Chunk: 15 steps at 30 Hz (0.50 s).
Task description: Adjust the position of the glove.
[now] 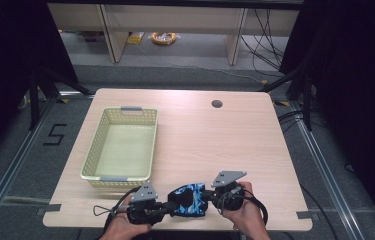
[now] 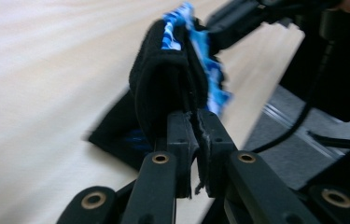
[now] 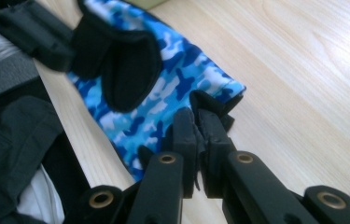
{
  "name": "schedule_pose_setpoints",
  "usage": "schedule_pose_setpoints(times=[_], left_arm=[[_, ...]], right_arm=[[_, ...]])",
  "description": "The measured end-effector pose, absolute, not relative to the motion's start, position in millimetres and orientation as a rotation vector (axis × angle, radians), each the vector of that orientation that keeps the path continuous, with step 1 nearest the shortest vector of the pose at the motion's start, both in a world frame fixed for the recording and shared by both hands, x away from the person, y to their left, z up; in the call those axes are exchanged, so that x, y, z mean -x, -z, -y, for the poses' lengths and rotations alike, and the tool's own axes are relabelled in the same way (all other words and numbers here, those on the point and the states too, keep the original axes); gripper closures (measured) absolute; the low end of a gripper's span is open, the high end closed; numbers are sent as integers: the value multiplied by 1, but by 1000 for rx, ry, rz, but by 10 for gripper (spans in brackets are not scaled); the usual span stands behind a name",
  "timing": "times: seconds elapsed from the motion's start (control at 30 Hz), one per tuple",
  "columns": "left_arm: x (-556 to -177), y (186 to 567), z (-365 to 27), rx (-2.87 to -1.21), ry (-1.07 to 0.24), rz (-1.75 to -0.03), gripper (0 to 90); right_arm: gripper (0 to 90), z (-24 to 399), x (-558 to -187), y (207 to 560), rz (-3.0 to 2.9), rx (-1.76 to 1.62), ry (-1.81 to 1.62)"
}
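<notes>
While the left gripper (image 1: 164, 210) pinched one end of the blue camouflage glove (image 1: 190, 199), the right gripper (image 1: 210, 198) clamped the other, near the basket (image 1: 121, 146).

Soft overhead light falls evenly on the pale table (image 1: 225, 140) in the high view while the frame's left and right sides sink into near-black, glare whitens the wood at the upper left of the left gripper view, where the cloth (image 2: 172, 79) is smeared with blur.
</notes>
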<state>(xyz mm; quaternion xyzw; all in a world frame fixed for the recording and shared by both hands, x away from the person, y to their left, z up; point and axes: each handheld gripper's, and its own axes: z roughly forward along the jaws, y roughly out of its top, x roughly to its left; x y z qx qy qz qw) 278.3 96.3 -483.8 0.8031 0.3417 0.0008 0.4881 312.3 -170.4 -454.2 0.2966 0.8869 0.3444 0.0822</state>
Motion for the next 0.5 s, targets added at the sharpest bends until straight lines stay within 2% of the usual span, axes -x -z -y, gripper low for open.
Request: schedule_pose_setpoints(times=[0.13, 0.33, 0.5], left_arm=[[-270, 493, -86, -1973, 43, -815, 837], [-268, 492, -90, -1940, 109, -848, 836], [-279, 503, -95, -1914, 150, -931, 824]], right_arm=[[871, 173, -311, 458, -2670, -911, -1022], [869, 174, -309, 453, -2714, -893, -1024], [864, 174, -309, 455, -2734, -911, -1009]])
